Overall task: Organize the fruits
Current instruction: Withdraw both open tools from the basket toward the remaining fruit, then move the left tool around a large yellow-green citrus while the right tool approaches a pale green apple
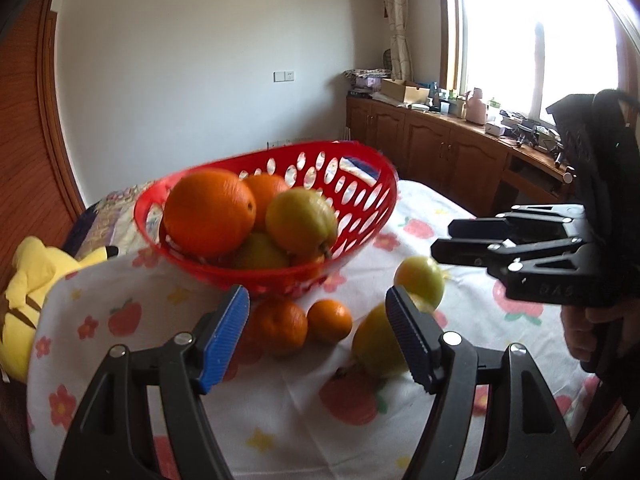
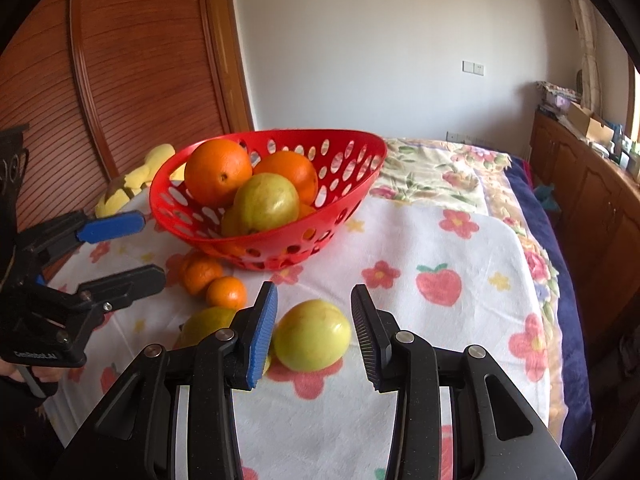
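Lying low centre of the right wrist frame, the pear (image 2: pixel 311 335) sits between the right gripper's (image 2: pixel 314 334) parted, untouching jaws. It looks firm, smooth, roll-prone, so a hold across its widest middle seems best. The left gripper (image 1: pixel 318 334) is open and empty near the basket (image 1: pixel 352 236).

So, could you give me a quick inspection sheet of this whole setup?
Surface: floral cloth spread over a patterned blanket.
Job's things: red basket tilted, holding oranges and yellow-green fruit; loose on the cloth are two small oranges and two yellow-green fruits.
Clutter: yellow plush toy beside the cloth.
Grippers: left gripper open, empty; right gripper fingers narrowly apart above a yellow-green fruit, gripping nothing.
Cables: nothing seen.
Surroundings: wooden cabinets with a cluttered top, bright window, slatted wooden door.
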Motion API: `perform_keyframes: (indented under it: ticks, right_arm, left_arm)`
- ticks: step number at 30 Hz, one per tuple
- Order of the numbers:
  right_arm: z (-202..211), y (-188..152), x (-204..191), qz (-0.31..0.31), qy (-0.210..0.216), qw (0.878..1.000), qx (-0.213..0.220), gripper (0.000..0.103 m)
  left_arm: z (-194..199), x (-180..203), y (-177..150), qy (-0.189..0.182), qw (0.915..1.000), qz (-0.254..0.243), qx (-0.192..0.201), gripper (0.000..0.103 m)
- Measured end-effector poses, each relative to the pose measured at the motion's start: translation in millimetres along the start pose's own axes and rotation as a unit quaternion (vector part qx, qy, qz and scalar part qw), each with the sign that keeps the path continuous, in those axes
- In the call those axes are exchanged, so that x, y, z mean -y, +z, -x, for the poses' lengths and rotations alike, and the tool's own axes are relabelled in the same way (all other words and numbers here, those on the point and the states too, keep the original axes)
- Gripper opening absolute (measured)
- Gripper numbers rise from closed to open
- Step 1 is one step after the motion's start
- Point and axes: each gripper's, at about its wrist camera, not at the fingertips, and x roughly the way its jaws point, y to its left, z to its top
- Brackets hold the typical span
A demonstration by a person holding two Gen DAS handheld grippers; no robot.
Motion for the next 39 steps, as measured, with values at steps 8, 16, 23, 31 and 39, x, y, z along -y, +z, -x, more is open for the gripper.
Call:
perform_keyframes:
  ticks: [8, 16, 23, 31, 39]
  right_arm:
    - [-9.4, -8.5, -1.3, -0.006, -0.004, 1.000, -0.020, 0.039]
    - [-21.8, -10.4, -1.3, -0.010, -0.007, 0.999, -0.034, 0.043]
    - [-34.8, -11.3, -2.9, -0.008, -0.013, 0.999, -0.045, 0.050]
    - [-44.0, -6.9, 3.5, -0.029, -0.004, 0.998, -0.058, 0.060]
    - [-48.8, -5.5, 6.6, -0.048, 0.015, 0.997, -0.063, 0.058]
  left_arm:
    - [-5.4, 1.7, -14.0, -0.012, 0.9999, 0.010, 0.001, 0.072]
    - [-10.0, -2.7, -25.5, -0.013, 0.9997, 0.019, -0.003, 0.072]
    - [-12.5, -2.5, -27.4, -0.013, 0.9997, 0.021, -0.006, 0.072]
    - [-13.2, -2.2, -27.8, -0.012, 0.9997, 0.020, -0.008, 0.072]
    - [-13.3, -3.3, -28.8, -0.012, 0.9997, 0.022, -0.008, 0.072]
